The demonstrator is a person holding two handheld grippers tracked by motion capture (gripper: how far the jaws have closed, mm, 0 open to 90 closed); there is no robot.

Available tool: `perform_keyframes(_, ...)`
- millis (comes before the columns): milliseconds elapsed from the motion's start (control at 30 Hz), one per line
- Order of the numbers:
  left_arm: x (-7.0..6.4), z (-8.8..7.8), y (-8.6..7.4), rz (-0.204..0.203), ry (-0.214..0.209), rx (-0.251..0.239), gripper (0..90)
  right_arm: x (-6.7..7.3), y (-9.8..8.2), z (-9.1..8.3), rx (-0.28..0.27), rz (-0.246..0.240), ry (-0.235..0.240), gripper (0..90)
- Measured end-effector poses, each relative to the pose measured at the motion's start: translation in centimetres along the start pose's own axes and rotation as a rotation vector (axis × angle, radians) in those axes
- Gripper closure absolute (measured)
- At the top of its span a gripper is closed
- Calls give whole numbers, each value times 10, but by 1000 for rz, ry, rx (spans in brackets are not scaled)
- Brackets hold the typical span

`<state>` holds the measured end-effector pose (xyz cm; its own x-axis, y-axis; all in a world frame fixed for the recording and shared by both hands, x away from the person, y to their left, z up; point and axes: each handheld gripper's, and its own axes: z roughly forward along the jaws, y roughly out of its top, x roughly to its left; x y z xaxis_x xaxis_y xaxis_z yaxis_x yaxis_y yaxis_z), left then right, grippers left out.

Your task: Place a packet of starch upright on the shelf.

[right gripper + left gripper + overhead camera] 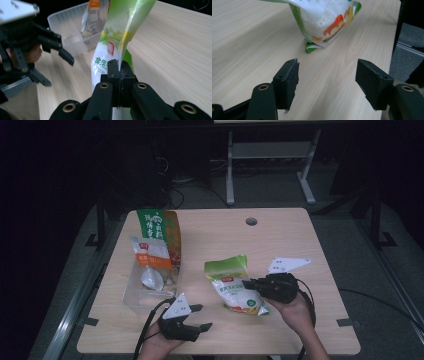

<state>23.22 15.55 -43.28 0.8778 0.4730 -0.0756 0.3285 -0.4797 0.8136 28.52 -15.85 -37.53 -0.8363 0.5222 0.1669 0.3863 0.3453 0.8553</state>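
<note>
Two grippers work over the wooden surface (280,240). The right gripper (246,283) has its jaws pressed together on the edge of one green-and-white bag (235,287), which lies near the middle of the surface. The left gripper (200,316) hangs spread and holds nothing, near that bag. One clear plastic bin (137,297) at the left holds two more packets, one green-and-orange (160,227), one white-and-orange (150,255).

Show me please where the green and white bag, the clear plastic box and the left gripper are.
green and white bag (235,290): high view, on its white middle panel.
clear plastic box (61,18): right gripper view, on its near wall.
left gripper (201,316): high view, midway between its open jaws.
</note>
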Motion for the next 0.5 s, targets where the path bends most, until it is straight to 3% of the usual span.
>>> perform_keyframes(133,3,8,9,-19,5,-9,323,-6,-7,-6,7,-3,44,885)
perform_keyframes(500,12,43,44,-67,-26,5,312,-19,-17,-15,49,-22,59,873)
